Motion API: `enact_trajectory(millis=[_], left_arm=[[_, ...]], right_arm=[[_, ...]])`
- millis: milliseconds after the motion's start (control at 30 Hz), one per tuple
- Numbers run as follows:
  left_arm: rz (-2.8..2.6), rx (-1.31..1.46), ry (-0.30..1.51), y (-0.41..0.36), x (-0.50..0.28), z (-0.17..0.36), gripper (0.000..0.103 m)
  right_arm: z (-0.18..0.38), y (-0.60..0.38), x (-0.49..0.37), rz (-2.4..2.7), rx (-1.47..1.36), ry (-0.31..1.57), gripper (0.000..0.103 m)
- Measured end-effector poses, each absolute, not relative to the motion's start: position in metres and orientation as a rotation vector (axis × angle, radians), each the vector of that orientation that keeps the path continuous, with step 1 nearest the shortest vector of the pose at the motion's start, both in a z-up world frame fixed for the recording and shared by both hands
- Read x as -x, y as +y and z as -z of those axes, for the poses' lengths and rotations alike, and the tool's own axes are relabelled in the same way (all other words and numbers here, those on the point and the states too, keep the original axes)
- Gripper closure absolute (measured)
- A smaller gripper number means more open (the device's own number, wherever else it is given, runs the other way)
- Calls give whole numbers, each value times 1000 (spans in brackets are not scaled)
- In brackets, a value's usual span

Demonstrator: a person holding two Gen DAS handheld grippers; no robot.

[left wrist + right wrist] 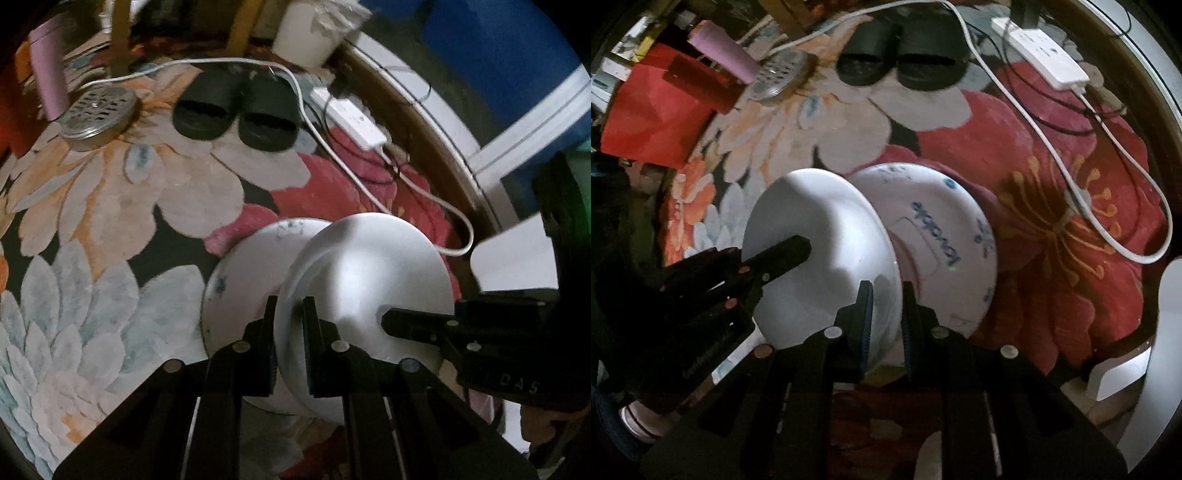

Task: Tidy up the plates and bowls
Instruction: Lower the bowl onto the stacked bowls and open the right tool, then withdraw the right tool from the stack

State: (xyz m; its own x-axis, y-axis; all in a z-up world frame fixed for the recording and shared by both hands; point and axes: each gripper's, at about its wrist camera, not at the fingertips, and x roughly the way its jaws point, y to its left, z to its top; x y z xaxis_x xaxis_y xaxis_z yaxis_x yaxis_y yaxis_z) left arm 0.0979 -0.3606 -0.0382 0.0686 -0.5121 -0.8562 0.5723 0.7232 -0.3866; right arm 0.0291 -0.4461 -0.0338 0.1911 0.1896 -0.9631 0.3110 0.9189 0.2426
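Observation:
A plain white bowl (pixel 369 273) is held tilted above the flowered rug, over a white plate (pixel 236 295) with blue print. My left gripper (pixel 290 314) is shut on the bowl's rim, one finger inside and one outside. My right gripper (pixel 886 299) is shut on the opposite rim of the same bowl (pixel 820 236); it shows in the left wrist view as a black finger (pixel 413 321) on the bowl. The plate (pixel 945 229) reads "lovable" and lies just behind the bowl. The left gripper's finger (pixel 779 254) rests on the bowl in the right wrist view.
A flowered rug (pixel 110 206) covers the floor. Black slippers (pixel 236 110), a round metal grate (pixel 99 107), a pink cylinder (pixel 48 70), a white power strip (pixel 351 118) and its cables lie further back. A red bag (pixel 653 114) is at the left. White furniture (pixel 1160 350) stands right.

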Motion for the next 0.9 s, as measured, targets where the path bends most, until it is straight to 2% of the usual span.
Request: enact_trajectory(millis=[200, 267, 367, 500, 767, 833, 867, 900], left_arm=[[807, -120, 1303, -366, -91, 57, 90], [796, -126, 1307, -364, -90, 60, 83], [801, -122, 1314, -362, -90, 58, 72], [812, -81, 1341, -358, -91, 57, 49], [819, -33, 1350, -347, -89, 53, 26], [827, -22, 1330, -345, -88, 49, 6], [825, -26, 1298, -345, -87, 45, 1], [833, -27, 1276, -344, -87, 42, 1]], right_arm=[[53, -445, -25, 80, -414, 1444, 87], [53, -440, -26, 79, -368, 1446, 86], [52, -438, -27, 70, -354, 1438, 85], [48, -436, -29, 59, -362, 1423, 86], [35, -435, -28, 80, -339, 1386, 85], [34, -438, -27, 106, -335, 1378, 85], [34, -440, -27, 113, -342, 1375, 85], [33, -443, -26, 119, -353, 1373, 84]])
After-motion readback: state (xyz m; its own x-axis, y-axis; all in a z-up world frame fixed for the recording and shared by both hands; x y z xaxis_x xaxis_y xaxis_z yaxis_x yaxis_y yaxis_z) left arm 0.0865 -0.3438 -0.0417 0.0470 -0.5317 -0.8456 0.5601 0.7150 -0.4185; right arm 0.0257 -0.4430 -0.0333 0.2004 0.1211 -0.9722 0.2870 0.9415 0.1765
